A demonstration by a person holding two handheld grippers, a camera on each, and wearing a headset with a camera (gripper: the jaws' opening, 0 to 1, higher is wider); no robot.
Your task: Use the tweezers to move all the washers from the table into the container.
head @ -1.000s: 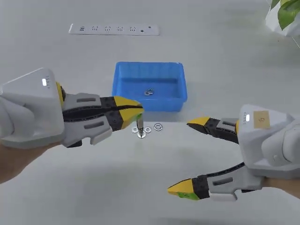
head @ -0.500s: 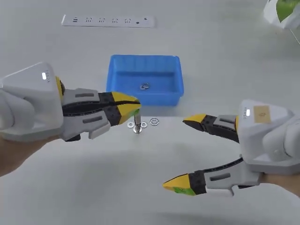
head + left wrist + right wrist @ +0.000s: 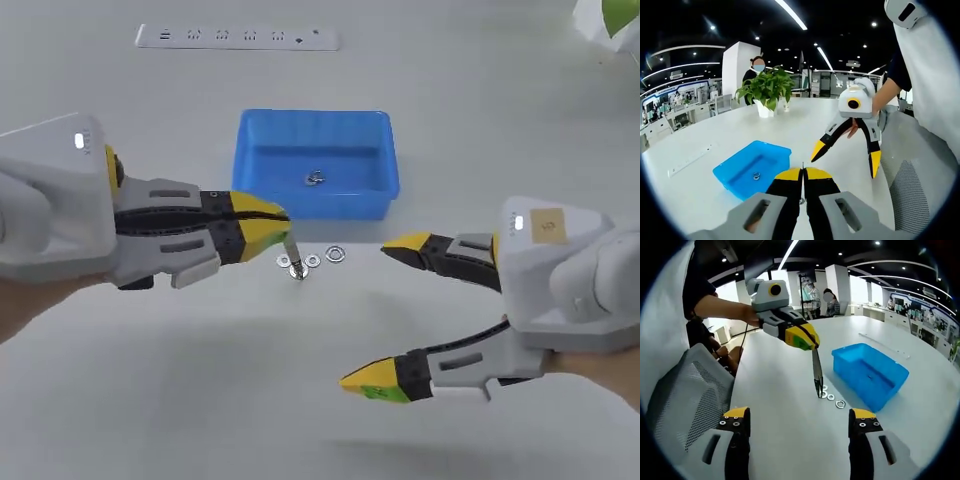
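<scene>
My left gripper (image 3: pixel 283 226) is shut on silver tweezers (image 3: pixel 293 256), which point down with their tips on the table beside the leftmost of three washers (image 3: pixel 313 261). In the right gripper view the tweezers (image 3: pixel 817 369) stand by the washers (image 3: pixel 831 396). Whether the tips grip a washer I cannot tell. The blue container (image 3: pixel 260 160) lies just behind and has one washer (image 3: pixel 316 179) in it. My right gripper (image 3: pixel 365 313) hovers open to the right of the washers, with nothing between its jaws. The left gripper view shows the shut left gripper (image 3: pixel 803 173) and the container (image 3: pixel 742 165).
A white power strip (image 3: pixel 237 38) lies along the far edge of the white table. A potted plant (image 3: pixel 612 14) stands at the far right corner, plant (image 3: pixel 766 90). A mesh chair (image 3: pixel 687 390) sits beside the table, and people stand in the room behind.
The head camera has shifted a little. The tweezers' tips stay at the washers, and my right gripper has edged slightly toward them, still open.
</scene>
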